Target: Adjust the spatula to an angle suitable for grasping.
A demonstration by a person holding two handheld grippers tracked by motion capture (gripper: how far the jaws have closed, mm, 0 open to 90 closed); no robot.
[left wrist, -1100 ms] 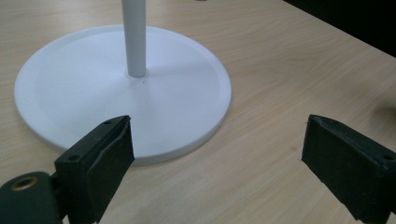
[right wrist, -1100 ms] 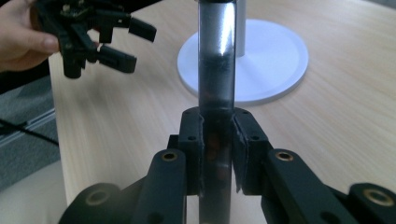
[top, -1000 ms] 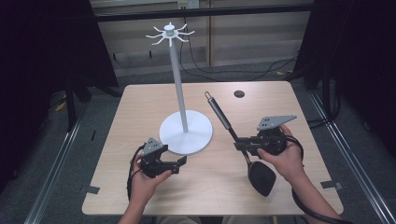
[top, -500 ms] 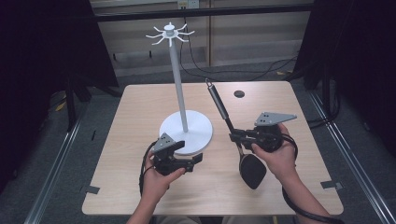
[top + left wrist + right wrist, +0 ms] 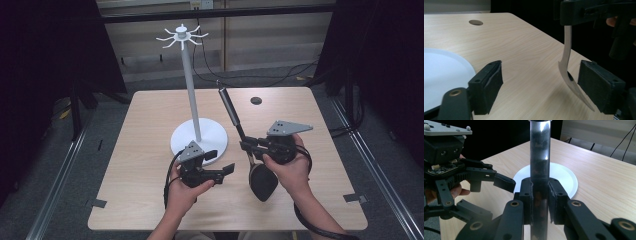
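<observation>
A long utensil with a dark metal handle [image 5: 229, 107] and a black spoon-like head [image 5: 263, 183] stands tilted, head resting near the table's front, handle leaning toward the white hook stand [image 5: 192, 95]. My right gripper [image 5: 251, 146] is shut on its neck; in the right gripper view the handle [image 5: 539, 150] rises between the closed pads [image 5: 526, 195]. My left gripper [image 5: 221, 162] is open, just left of the head. In the left gripper view the curved metal neck [image 5: 566, 52] hangs inside the gap, close to the right pad [image 5: 599, 87].
The stand's round white base [image 5: 199, 140] lies just behind the left gripper, and its hooks [image 5: 181, 35] spread at the top of the pole. A small dark hole [image 5: 256, 100] marks the tabletop at the back right. The table edge runs close behind the utensil [image 5: 544, 32].
My left gripper has moved right, toward the utensil, so its open jaws now flank the neck. My right gripper has shifted left, tilting the utensil more upright.
</observation>
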